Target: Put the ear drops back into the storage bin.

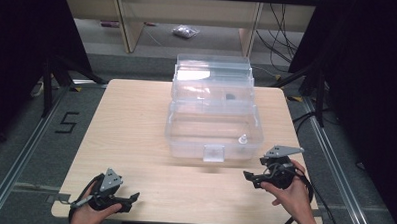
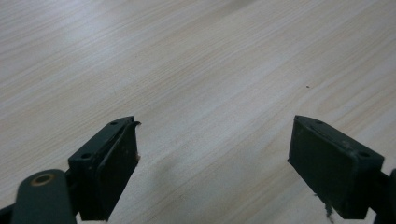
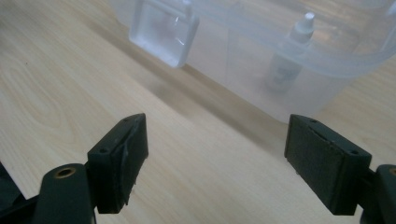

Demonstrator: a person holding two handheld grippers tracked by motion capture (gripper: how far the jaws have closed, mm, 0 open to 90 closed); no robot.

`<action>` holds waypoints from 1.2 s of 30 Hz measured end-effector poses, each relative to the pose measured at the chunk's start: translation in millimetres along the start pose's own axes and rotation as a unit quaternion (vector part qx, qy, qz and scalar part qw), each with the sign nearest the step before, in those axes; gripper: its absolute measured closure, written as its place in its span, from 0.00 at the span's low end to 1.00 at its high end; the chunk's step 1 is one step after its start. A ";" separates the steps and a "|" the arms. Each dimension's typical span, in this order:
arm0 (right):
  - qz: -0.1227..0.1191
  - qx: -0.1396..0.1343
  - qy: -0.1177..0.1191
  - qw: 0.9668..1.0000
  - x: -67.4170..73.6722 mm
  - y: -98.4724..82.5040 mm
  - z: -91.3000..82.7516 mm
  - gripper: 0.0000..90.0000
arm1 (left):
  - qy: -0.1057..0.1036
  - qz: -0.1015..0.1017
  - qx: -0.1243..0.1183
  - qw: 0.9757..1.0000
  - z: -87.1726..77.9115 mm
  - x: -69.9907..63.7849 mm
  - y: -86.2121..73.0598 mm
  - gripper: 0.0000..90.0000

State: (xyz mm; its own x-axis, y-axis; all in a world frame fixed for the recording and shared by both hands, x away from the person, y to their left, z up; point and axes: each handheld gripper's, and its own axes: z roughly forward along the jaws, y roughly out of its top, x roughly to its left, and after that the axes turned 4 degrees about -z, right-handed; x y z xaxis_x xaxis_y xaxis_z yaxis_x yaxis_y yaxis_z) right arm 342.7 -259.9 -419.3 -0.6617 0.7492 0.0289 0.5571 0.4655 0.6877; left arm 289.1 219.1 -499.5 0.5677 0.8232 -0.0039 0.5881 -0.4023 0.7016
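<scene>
A: At the near right corner of the clear, open-lidded plastic storage box (image 1: pixel 213 127) stands the small translucent dropper bottle with a white tip (image 1: pixel 243 139). Your right hand-held gripper (image 1: pixel 257 177) is nearest it, jaws spread wide, holding nothing.

B: And my left hand-held gripper (image 1: pixel 128 198)?

A: Also spread and empty, low over the pale wooden worktop (image 1: pixel 136 120), well apart from the box.

B: How will that bottle handle?

A: Probably light, smooth and slippery, and easily tipped. Its long axis is upright, tip pointing up. Take it across the body, below the narrow neck, reaching in over the box wall.

B: Squeeze hard?

A: Gently; the plastic likely gives.
</scene>
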 end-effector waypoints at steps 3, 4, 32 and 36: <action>-0.007 0.000 0.001 1.000 0.3 -7.7 3.2 0.25 | 0.000 0.000 0.000 1.000 0.1 -0.1 -0.1 0.17; -0.004 -0.001 0.002 1.000 1.1 -9.9 4.5 0.25 | 0.000 0.000 0.000 1.000 0.0 -0.1 0.0 0.17; 0.016 -0.026 0.000 1.000 1.8 -62.4 28.3 0.21 | 0.000 0.003 0.000 1.000 -0.2 -0.2 0.2 0.17; 0.031 -0.021 -0.001 0.999 2.0 -63.0 28.4 0.20 | 0.000 0.002 -0.001 1.000 -0.2 -0.3 0.1 0.17</action>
